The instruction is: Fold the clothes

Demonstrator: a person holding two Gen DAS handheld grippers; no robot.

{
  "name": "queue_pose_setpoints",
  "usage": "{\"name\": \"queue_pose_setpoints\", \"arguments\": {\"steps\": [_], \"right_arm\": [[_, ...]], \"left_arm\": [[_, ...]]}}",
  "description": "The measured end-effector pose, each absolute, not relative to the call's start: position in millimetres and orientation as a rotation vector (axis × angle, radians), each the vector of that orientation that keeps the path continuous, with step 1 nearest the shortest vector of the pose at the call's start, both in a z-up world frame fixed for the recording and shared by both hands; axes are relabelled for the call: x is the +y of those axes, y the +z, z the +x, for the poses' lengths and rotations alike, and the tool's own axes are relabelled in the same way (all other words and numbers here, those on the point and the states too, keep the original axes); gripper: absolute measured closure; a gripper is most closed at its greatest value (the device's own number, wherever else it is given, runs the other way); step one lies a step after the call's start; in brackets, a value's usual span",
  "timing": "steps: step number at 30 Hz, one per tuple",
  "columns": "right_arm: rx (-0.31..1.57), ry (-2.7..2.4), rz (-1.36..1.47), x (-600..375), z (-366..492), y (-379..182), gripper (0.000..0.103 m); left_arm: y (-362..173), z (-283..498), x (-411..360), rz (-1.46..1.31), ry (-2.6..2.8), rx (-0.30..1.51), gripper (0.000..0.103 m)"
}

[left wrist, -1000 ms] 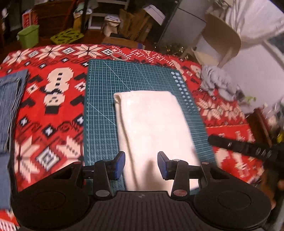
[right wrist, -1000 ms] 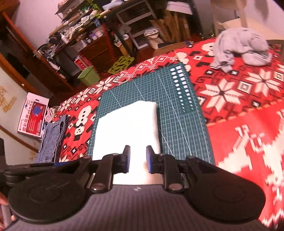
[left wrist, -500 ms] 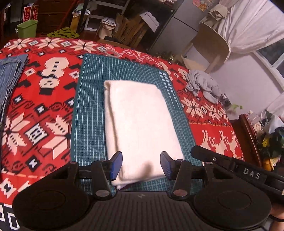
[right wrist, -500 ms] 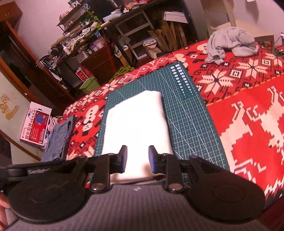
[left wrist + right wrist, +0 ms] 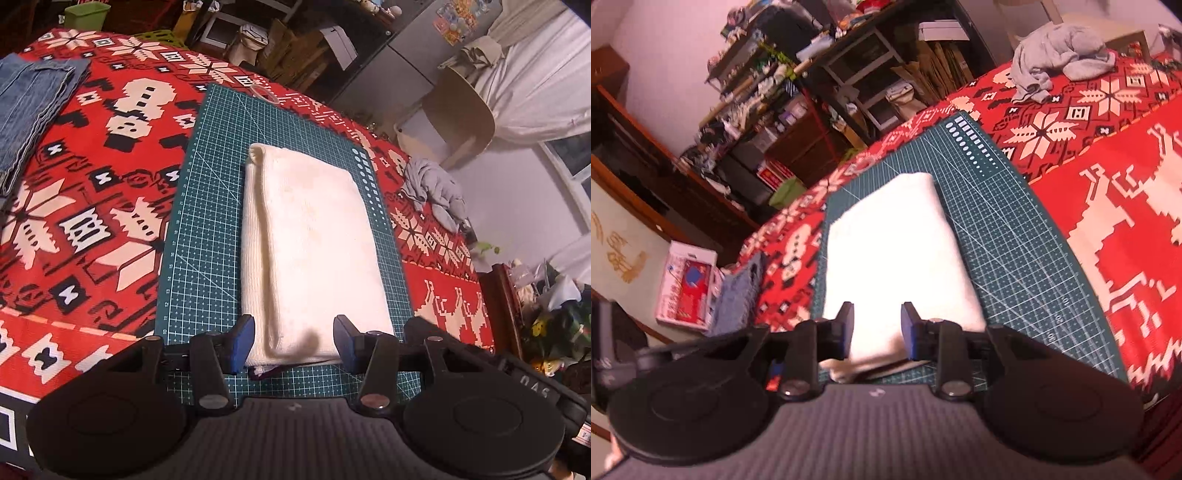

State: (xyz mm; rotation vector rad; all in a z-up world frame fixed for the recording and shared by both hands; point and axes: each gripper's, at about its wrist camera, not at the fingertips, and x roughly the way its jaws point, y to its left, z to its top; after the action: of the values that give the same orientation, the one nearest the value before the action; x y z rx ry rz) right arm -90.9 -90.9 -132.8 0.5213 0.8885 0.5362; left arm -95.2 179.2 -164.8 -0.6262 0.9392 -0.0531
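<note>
The left gripper [image 5: 293,341], a black two-finger claw with blue pads, hangs over the near end of the folded cream-white knitted garment [image 5: 314,243], its jaws parted and nothing pressed between them; the near edge of the cloth shows in the gap, but the pads stand clear on either side of it. The right gripper [image 5: 877,330], of the same make, hangs over that same near end, more toward the garment's right side, and its jaws are opening, the white cloth visible between them with neither pad seen to press on it. The garment lies as a long, neat rectangle on the dark green gridded cutting mat [image 5: 207,206], running from near to far, with its ribbed layered edge along the left side (a dark strip peeks out from under its near edge, and what that is I cannot tell). The mat lies on a red, white and black patterned tablecloth [image 5: 92,192] with snowflake and snowman figures. On the far left of the cloth lies a folded blue denim piece [image 5: 29,99], well apart from the mat. On the far right lies a crumpled grey garment [image 5: 434,192], also off the mat. A small clear ring [image 5: 264,93] lies at the mat's far edge.
</note>
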Motion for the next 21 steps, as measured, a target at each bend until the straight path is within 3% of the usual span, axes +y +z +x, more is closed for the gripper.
{"name": "queue_pose_setpoints", "arguments": {"steps": [15, 21], "right_arm": [[0.898, 0.487, 0.620, -112.5, -101.3, -155.1, 0.053], [0.926, 0.482, 0.670, -113.9, -106.0, -166.2, 0.052]], "left_arm": [[-183.0, -116.6, 187.3, -0.719, -0.053, 0.943, 0.057], [-184.0, -119.9, 188.2, -0.742, -0.065, 0.930, 0.059]]}}
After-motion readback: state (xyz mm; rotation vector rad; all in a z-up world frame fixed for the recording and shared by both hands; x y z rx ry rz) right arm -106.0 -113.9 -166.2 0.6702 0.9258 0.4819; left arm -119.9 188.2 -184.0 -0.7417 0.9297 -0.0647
